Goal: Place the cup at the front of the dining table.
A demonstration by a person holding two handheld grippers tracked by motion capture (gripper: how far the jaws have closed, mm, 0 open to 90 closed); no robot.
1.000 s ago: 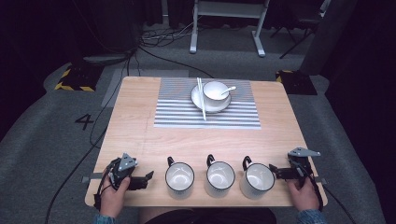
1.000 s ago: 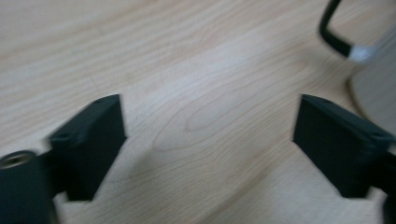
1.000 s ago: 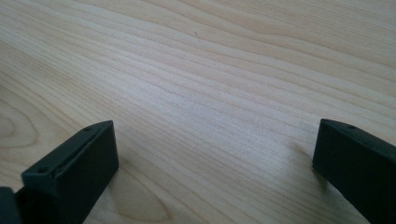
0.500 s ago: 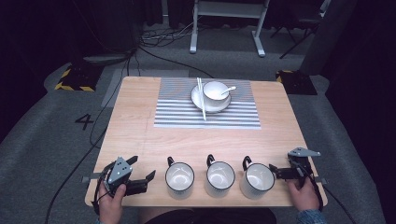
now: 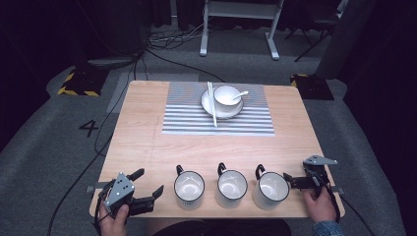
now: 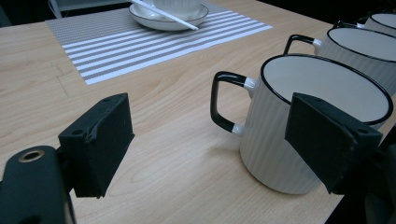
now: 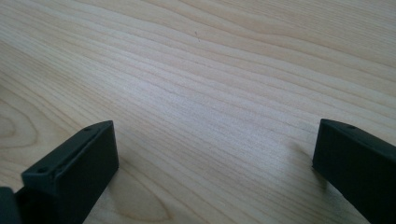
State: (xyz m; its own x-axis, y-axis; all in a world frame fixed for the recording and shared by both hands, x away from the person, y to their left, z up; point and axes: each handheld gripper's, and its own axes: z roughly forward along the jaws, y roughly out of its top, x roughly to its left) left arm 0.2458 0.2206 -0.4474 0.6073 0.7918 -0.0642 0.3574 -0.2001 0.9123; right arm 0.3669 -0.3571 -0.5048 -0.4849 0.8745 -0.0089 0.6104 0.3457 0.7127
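The left mug (image 5: 189, 187) stands upright near the front edge of the tabletop (image 5: 147, 128), its black handle turned toward the far side, and it is empty and white inside. The left gripper (image 5: 150, 181) is just beside it on the left. Its jaws have just been opening and stand wide apart with nothing between them. In the left gripper view the mug (image 6: 317, 126) stands partly behind one jaw, and whether that jaw touches it cannot be told; the left gripper (image 6: 215, 137) grips nothing.

To the right, in the same row, stand a middle mug (image 5: 231, 186) and a right mug (image 5: 270, 189), both upright and apart from each other. The right gripper (image 5: 290, 181) sits just beside the right mug. Its jaws are spread, and in the right gripper view bare wood lies between them (image 7: 210, 163).

Farther back lies a striped mat (image 5: 219, 120) carrying a plate (image 5: 209, 105) with a bowl (image 5: 227, 96) on it. A spoon (image 5: 241, 93) rests in the bowl, and chopsticks (image 5: 212, 103) lie across the plate.
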